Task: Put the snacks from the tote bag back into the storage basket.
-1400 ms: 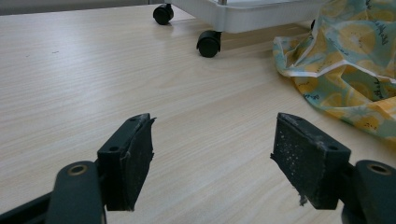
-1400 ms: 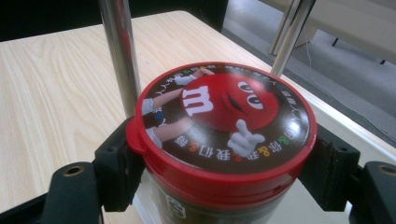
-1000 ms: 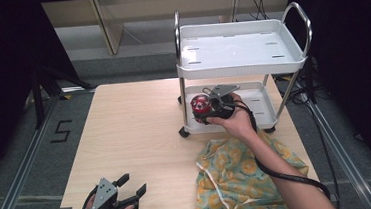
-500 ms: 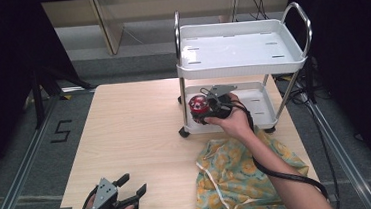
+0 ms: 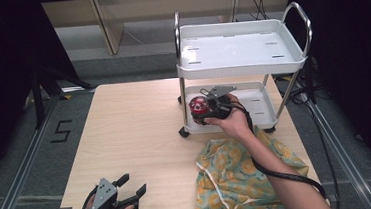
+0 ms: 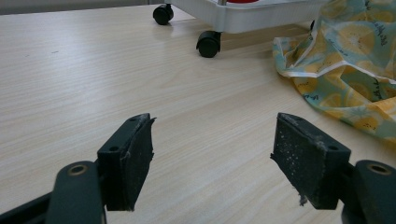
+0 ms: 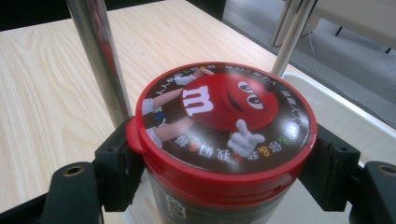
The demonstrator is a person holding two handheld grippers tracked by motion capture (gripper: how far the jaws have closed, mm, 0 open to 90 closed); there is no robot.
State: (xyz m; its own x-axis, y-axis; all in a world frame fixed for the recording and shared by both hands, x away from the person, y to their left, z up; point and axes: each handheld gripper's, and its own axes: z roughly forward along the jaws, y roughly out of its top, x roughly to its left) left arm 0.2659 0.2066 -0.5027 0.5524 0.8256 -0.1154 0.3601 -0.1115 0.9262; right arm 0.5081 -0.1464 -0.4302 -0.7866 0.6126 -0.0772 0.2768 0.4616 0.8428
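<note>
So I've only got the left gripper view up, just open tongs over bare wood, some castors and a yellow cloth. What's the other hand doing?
Observer: The right tongs are shut on a red-lidded candy jar, one jaw on each side just under the lid.
Operator: Where is that jar, on the table?
Observer: No, in the high view it sits at the left end of the lower shelf of the white cart.
Operator: Anything on the cart's top shelf?
Observer: The top tray looks bare in the high view.
Operator: And that cloth, how near is it to the right arm?
Observer: The lemon-print cloth lies under the right forearm, in front of the cart.
</note>
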